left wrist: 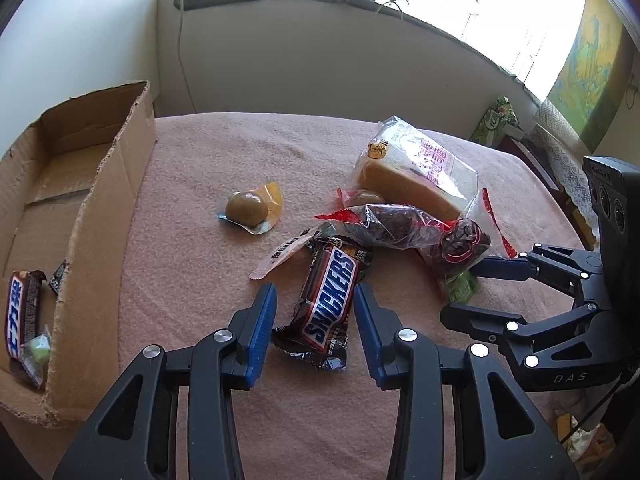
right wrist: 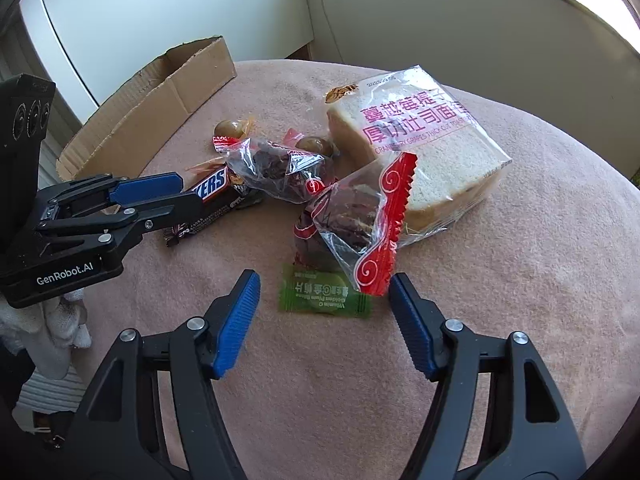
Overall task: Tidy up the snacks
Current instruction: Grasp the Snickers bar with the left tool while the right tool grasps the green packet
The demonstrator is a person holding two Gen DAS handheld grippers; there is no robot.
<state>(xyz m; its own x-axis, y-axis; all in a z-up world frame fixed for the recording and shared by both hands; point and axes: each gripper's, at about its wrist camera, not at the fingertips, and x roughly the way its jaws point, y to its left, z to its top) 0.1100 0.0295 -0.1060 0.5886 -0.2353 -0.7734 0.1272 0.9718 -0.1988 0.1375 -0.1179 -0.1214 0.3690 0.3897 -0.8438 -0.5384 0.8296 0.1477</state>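
Far left: open brown corrugated cardboard box (left wrist: 108, 184) on pink cloth-covered table (left wrist: 208, 272), one wall facing the pile. Already inside: one brown Snickers bar (left wrist: 22, 316) plus small clear-wrapped green sweet (left wrist: 38, 350), near corner.

Next along, alone on cloth: round brownish sweet in clear wrapper w/ yellow tab (left wrist: 248, 210), apart from the rest.

Centre: left gripper (left wrist: 315, 328), blue-padded fingers (left wrist: 262, 320) straddling second brown Snickers bar (left wrist: 332, 304). Jaws part-open, a gap visible each side of the wrapper, so nothing held yet. Bar lies diagonal, top end tucked against a white-and-pink flat wrapper (left wrist: 280, 258) and under the dark-fruit packet. For a clean pick, probably: centre pads on bar's mid-length, close across the narrow width, lift straight up before swinging to box, else neighbours drag along.

Right of that: clear packets of dark dried fruit w/ red crimped ends (right wrist: 356, 216), overlapping; behind them, bagged thick-cut white toast w/ pink lettering (right wrist: 416, 148).

Far right: right gripper (right wrist: 324, 312), jaws wide, empty, either side of small flat green plum-sweet packet (right wrist: 326, 294) lying on cloth. Red packet edge overlaps green packet's right corner and touches right finger. Likely risk: pinching both. Better to approach lower and from the near side, pads meeting on green film only.
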